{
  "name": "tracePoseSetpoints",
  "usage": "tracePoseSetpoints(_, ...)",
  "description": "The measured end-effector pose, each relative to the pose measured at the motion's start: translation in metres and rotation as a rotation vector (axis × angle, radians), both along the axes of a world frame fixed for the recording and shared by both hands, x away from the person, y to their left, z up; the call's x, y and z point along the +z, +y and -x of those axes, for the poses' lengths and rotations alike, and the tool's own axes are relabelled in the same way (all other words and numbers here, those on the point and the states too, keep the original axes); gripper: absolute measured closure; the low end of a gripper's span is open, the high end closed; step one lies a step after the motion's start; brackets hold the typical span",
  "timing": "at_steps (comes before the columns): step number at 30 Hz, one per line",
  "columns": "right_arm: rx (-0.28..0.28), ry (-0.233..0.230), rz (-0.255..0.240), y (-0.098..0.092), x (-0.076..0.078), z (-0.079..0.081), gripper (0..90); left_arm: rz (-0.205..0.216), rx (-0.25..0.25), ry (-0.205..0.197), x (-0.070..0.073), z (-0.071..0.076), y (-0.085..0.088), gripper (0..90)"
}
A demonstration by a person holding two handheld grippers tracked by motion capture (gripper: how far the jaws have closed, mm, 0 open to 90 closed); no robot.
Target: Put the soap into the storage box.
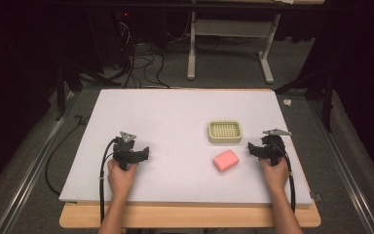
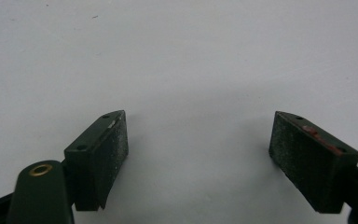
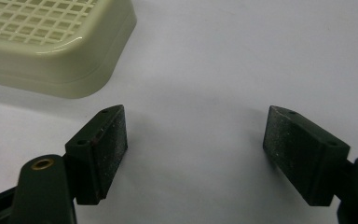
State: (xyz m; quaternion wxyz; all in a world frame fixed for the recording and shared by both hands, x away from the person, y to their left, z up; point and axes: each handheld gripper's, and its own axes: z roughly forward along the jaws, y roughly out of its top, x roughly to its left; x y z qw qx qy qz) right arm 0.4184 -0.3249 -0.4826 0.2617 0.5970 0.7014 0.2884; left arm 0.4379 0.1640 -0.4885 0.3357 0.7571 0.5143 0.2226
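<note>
A pink soap bar (image 1: 225,160) lies on the white table top (image 1: 175,117), just in front of a cream soap dish (image 1: 224,131) with a grid top. My left gripper (image 1: 128,141) rests at the left of the table, held by a hand, its jaws wide apart over bare white surface (image 2: 196,140). My right gripper (image 1: 268,143) sits to the right of the soap and the dish. In the right gripper view its jaws stand open (image 3: 193,140) with nothing between them, and the cream soap dish (image 3: 51,46) lies ahead to the left.
The white top rests on a wooden table (image 1: 190,217) whose edge shows at the front. Beyond the far edge stand a white metal frame (image 1: 229,44) and tangled black cables (image 1: 141,63) on the grey floor. Metal rails (image 1: 29,170) run along both sides.
</note>
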Motion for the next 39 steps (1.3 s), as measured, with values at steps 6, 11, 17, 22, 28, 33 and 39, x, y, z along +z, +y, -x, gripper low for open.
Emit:
tracePoseSetpoints(6,-0.001,0.000,0.000,0.0001,0.0000,0.0000,22.2,0.000,0.000,0.000,0.0000,0.0000,0.0000,20.1)
tracePoseSetpoints(11,-0.001,0.000,0.000,0.0001,0.0000,0.0000,22.2,-0.001,0.000,0.000,0.0000,0.0000,0.0000,20.1)
tracePoseSetpoints(17,0.000,0.000,0.000,0.0000,0.0000,0.0000,22.2,0.000,0.000,0.000,0.0000,0.0001,-0.0001,20.1)
tracePoseSetpoints(22,-0.001,0.000,0.000,0.0001,0.0000,0.0000,22.2,-0.001,0.000,0.000,0.0000,0.0000,0.0000,20.1)
tracePoseSetpoints(28,0.001,0.000,-0.006,-0.0005,-0.0001,-0.0003,22.1,-0.001,0.000,0.000,0.0000,0.0000,0.0000,20.2)
tracePoseSetpoints(33,0.001,0.002,-0.008,-0.0007,0.0000,-0.0006,22.0,0.000,0.000,0.000,0.0001,0.0001,-0.0001,20.1)
tracePoseSetpoints(39,-0.002,0.007,-0.012,-0.0007,0.0002,-0.0010,21.7,-0.001,0.000,0.000,0.0001,0.0001,-0.0001,20.2)
